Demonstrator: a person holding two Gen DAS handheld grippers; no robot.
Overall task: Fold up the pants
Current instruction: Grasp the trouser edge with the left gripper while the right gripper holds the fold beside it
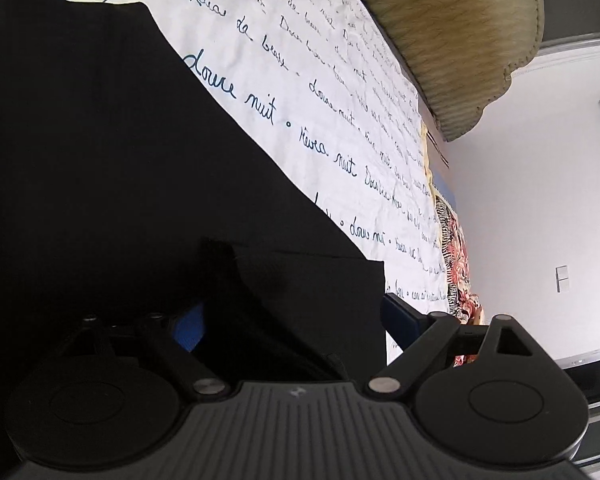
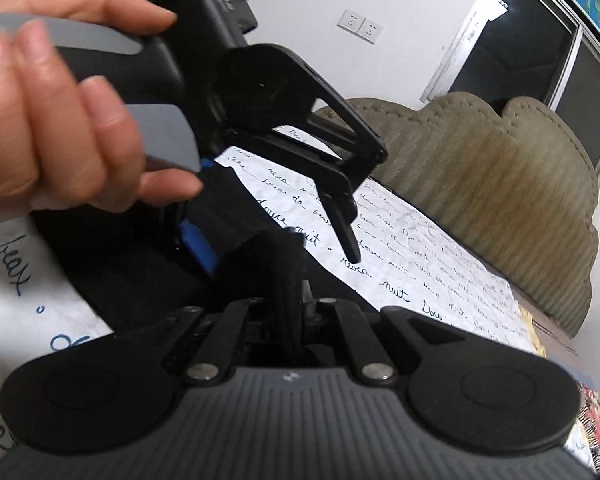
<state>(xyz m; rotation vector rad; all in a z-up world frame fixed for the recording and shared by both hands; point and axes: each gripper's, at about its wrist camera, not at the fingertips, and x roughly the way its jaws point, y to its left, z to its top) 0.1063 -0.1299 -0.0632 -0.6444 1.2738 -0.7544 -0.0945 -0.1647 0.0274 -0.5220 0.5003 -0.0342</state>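
So there's one pair of black pants (image 1: 100, 160) laid out on a bed, on a white sheet (image 1: 320, 80) covered in blue handwritten-style lettering. In the left wrist view the pants fill most of the left side, and one folded corner of the fabric sits near the camera, right between the two fingers of the left gripper (image 1: 296, 312). Those fingers stand wide apart, with blue pads showing, one on each side, and they don't press on the cloth as far as I can see.

Right gripper (image 2: 288, 300) is a different story: its fingers are together and clamped on a bunched ridge of the black pants, which stands up between them, near the middle of that view.

Also in the right wrist view you get one bare hand (image 2: 60, 120) wrapped round the grey and black handle of the left gripper, up in the left half of the picture, just above the pants.

Far side of the bed: one padded, olive-brown headboard (image 2: 500, 180) with a scalloped top edge. On the white wall behind there are two sockets (image 2: 360, 26) side by side, and one dark window (image 2: 520, 48) to the right. A strip of red patterned fabric (image 1: 458, 260) peeks out at the sheet's right edge.
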